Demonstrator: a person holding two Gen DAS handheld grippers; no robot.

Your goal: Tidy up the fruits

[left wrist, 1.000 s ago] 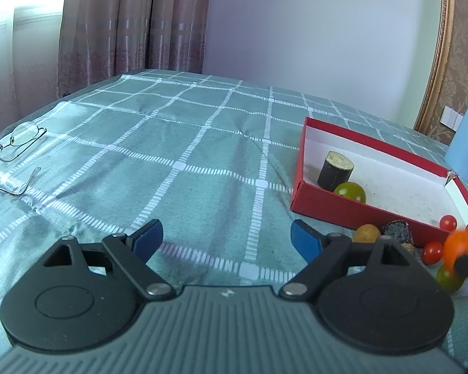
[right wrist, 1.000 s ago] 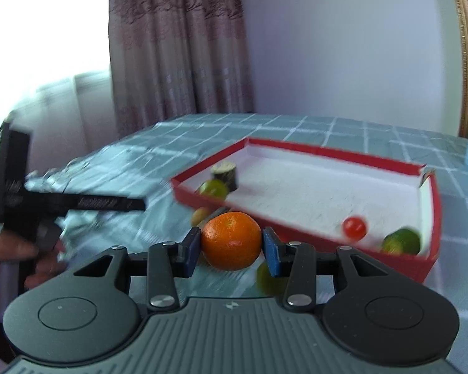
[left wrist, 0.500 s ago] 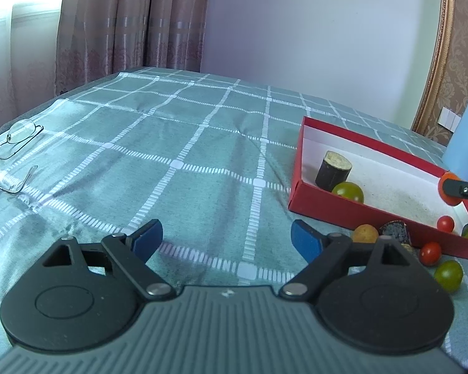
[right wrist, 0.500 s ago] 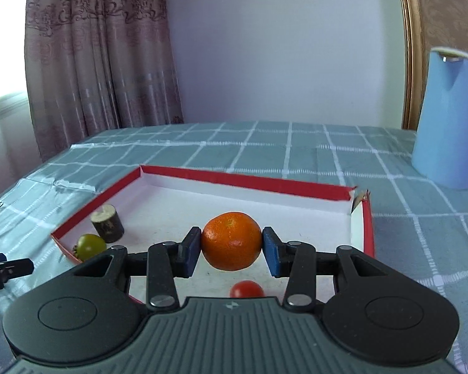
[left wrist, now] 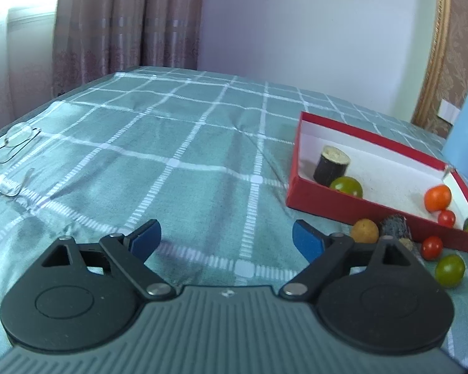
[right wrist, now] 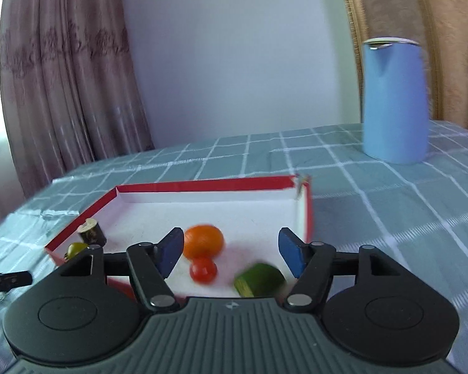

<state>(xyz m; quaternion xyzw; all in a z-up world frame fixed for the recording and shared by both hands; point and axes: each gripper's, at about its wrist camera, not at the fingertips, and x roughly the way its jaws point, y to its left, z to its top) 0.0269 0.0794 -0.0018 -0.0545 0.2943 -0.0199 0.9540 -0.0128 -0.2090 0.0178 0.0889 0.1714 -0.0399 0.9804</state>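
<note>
Inside red box (right wrist: 209,184): orange (right wrist: 203,240) released, right tongs (right wrist: 231,251) just opened; left tongs (left wrist: 226,239) apart.

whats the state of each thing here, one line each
left claw: open, nothing between its pads
right claw: open, jaws just opened, clear of the fruit
orange: released, lying in the box
red box: open-topped, partly filled
sugarcane piece: upright in the box
red cherry tomato: on the cloth outside the box
green tomato: on the cloth outside the box
glasses: lying on the cloth
blue jug: upright
</note>
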